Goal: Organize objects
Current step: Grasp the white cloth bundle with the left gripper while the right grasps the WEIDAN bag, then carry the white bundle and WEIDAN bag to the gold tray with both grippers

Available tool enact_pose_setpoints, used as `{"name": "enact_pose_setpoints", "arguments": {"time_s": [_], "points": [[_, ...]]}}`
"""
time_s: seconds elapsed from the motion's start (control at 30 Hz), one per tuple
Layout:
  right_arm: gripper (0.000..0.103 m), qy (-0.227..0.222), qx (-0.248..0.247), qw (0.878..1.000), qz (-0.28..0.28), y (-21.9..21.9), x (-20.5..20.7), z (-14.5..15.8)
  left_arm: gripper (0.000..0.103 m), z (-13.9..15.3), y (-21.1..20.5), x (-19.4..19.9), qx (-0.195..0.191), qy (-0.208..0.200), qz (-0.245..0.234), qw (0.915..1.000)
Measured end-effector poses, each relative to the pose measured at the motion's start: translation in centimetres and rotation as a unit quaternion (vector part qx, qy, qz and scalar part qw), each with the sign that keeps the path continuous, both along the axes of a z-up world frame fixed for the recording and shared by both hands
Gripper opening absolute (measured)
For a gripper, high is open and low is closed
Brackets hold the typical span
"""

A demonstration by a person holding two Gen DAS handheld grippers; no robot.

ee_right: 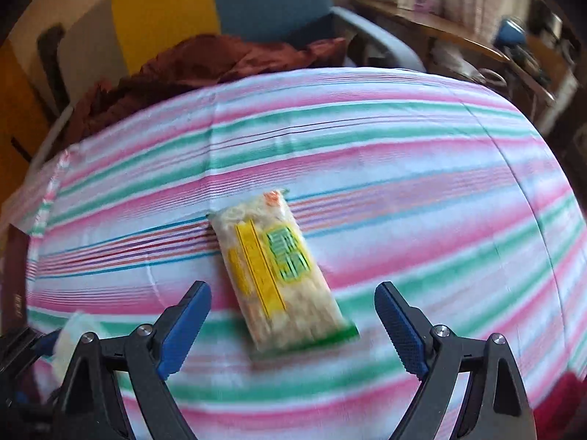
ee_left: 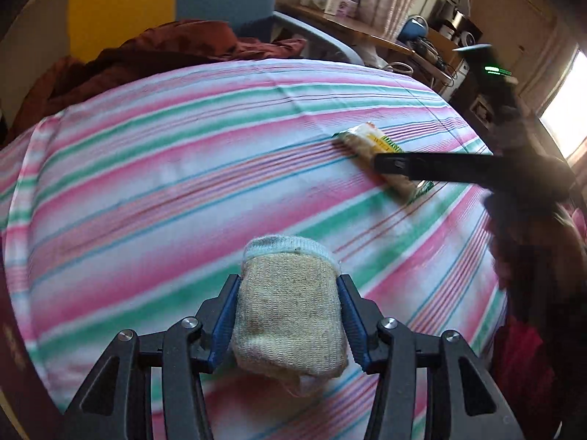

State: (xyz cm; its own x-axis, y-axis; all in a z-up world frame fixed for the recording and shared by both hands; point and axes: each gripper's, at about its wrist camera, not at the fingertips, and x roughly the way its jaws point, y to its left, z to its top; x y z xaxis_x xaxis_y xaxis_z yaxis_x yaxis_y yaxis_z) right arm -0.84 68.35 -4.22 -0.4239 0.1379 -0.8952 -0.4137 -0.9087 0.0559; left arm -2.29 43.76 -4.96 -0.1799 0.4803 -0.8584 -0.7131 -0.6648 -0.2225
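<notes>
My left gripper (ee_left: 290,286) is shut on a rolled beige sock (ee_left: 290,315) with a white cuff, held just above the striped cloth (ee_left: 165,154). A clear packet of noodles (ee_right: 279,275) with a yellow and green label lies flat on the cloth. My right gripper (ee_right: 293,293) is open, its blue pads either side of the packet's near end, slightly above it. In the left wrist view the packet (ee_left: 367,139) lies at the right, with one black finger of the right gripper (ee_left: 433,167) crossing over it. The sock shows faintly at the lower left of the right wrist view (ee_right: 69,341).
The pink, green and white striped cloth (ee_right: 403,168) covers a rounded surface. A dark red crumpled fabric (ee_left: 154,51) lies at the far edge. A blue chair (ee_right: 271,0) stands behind. A wooden desk (ee_left: 367,33) with boxes and cables is at the far right. A dark red book (ee_right: 14,275) is at the left.
</notes>
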Motion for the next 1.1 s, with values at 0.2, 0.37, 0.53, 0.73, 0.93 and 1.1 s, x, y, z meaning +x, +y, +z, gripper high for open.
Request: {"name": "enact_pose_setpoints", "arguments": {"time_s": [0.2,0.37,0.53,0.73,0.93,1.1], "points": [[0.046,-0.016,0.019,1.000,0.018,-0.5,-1.6,-0.8,0.053,0.2,-1.7,1.0,0.000,0.003,0.013,0.9999],[0.045,-0.014,0.018,0.999,0.043,-3.1,0.3,-0.5,0.053,0.5,-3.0,2.0,-0.001,0.009,0.020,0.9998],[0.045,-0.005,-0.009,0.998,0.059,-6.3,3.1,-0.6,0.053,1.1,-4.8,3.1,-0.003,0.022,0.030,0.9993],[0.045,0.004,-0.031,0.994,0.103,-11.1,5.2,-0.3,0.053,3.6,-7.4,4.4,0.013,0.064,0.049,0.9967],[0.046,0.034,-0.027,0.989,0.144,-15.2,6.8,-0.3,0.053,7.3,-11.3,5.3,0.023,0.130,0.087,0.9874],[0.046,0.052,-0.018,0.985,0.163,-16.9,6.5,-0.6,0.053,9.4,-14.3,5.8,0.025,0.165,0.123,0.9782]]}}
